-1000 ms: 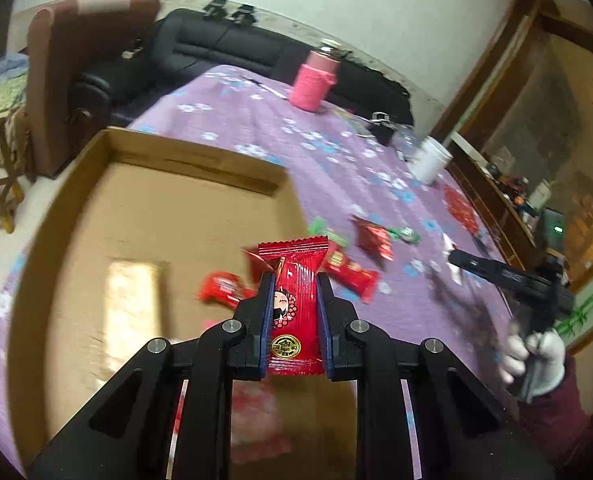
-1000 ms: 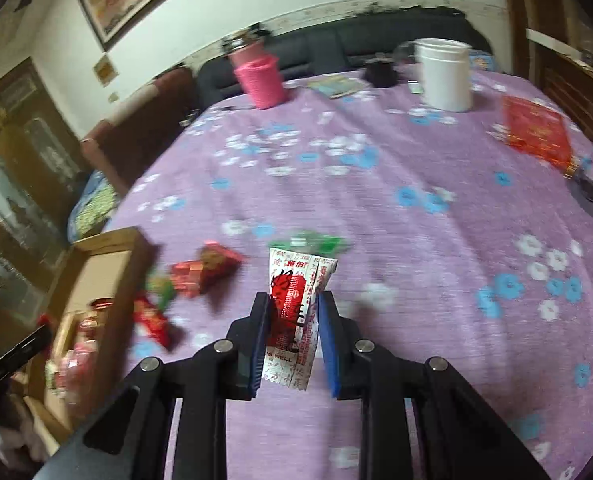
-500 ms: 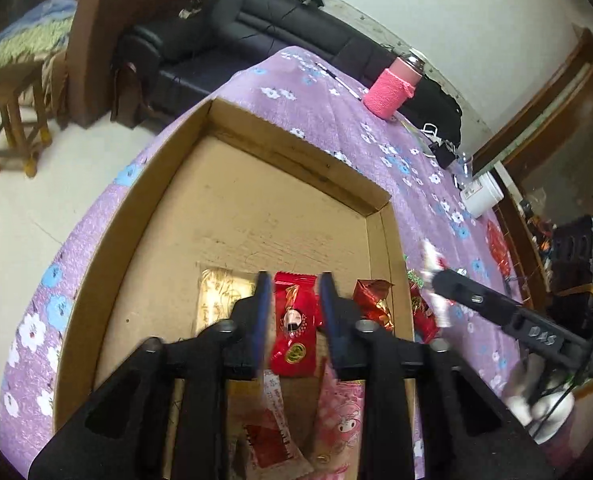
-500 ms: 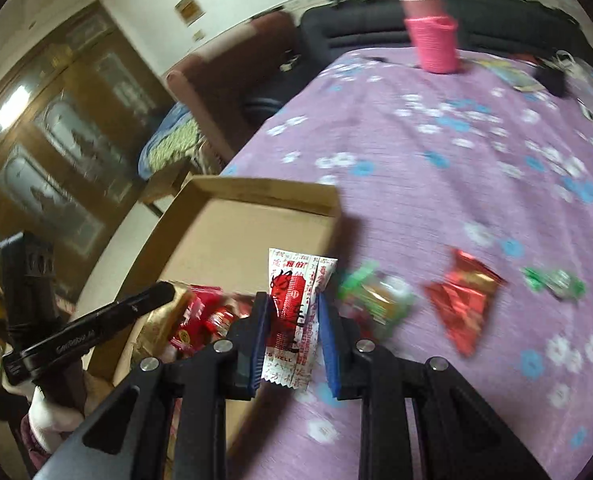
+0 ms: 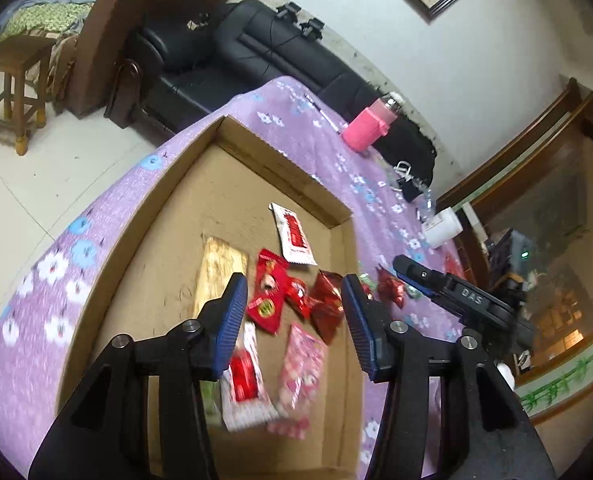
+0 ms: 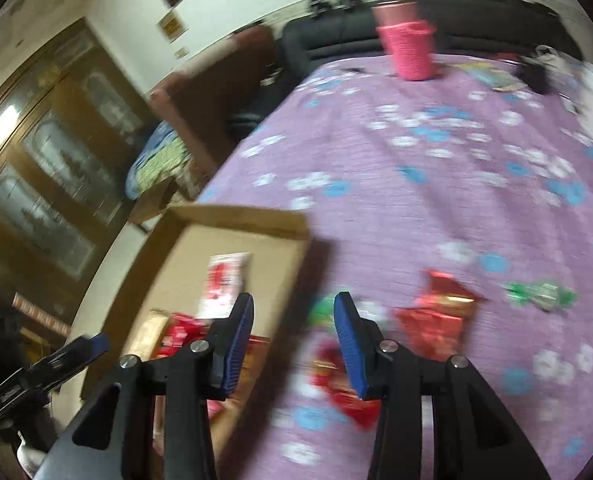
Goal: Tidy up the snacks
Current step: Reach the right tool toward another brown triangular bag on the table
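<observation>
My left claw hangs wide and empty above the cardboard box, which sits on the desk under its purple flowered cloth. Inside the box, a red snack packet lies right beneath the claw, a white-and-red sachet lies nearer the box's far wall, and a pink packet lies nearer me. My right claw is also spread wide, holding nothing, over the box's right wall. Outside that wall on the cloth lie a red foil packet and a green candy, blurred.
</observation>
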`<state>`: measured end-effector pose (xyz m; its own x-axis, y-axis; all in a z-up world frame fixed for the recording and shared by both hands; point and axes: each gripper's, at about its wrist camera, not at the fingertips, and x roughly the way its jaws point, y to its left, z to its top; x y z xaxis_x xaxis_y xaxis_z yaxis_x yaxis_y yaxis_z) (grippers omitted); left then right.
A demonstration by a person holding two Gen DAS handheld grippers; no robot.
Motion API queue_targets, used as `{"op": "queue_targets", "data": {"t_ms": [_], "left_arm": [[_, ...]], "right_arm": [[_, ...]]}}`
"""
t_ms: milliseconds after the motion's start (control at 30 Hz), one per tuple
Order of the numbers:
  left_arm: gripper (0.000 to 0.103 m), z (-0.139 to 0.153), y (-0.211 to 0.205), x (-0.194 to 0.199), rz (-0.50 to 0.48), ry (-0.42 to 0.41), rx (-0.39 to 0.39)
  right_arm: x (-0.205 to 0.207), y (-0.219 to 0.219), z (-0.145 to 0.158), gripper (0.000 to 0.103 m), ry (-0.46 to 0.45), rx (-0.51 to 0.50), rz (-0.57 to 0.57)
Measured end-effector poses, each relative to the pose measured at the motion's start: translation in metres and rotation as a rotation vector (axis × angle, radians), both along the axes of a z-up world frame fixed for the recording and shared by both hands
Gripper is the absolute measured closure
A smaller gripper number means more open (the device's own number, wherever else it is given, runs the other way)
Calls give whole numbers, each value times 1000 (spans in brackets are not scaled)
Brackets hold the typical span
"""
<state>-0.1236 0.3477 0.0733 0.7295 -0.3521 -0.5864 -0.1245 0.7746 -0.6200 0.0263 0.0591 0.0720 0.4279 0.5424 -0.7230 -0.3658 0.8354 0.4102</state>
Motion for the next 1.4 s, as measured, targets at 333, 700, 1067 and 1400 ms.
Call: {"op": "queue_targets", "data": {"t_ms": [333, 700, 1067, 1400], "left_arm": [[53, -15, -18, -30, 2, 38, -62], [53, -14, -49, -33, -59, 52, -17], [53, -13, -78, -33, -132, 59, 15], [53, -13, -120, -17, -225, 70, 44]], "right_arm": [[0, -68, -25, 58, 35, -41, -132], [-25, -10, -31, 47, -2, -78, 44], [-38, -10, -37, 87, -59, -168, 57], [-45, -101, -38, 88, -23, -140, -89]]}}
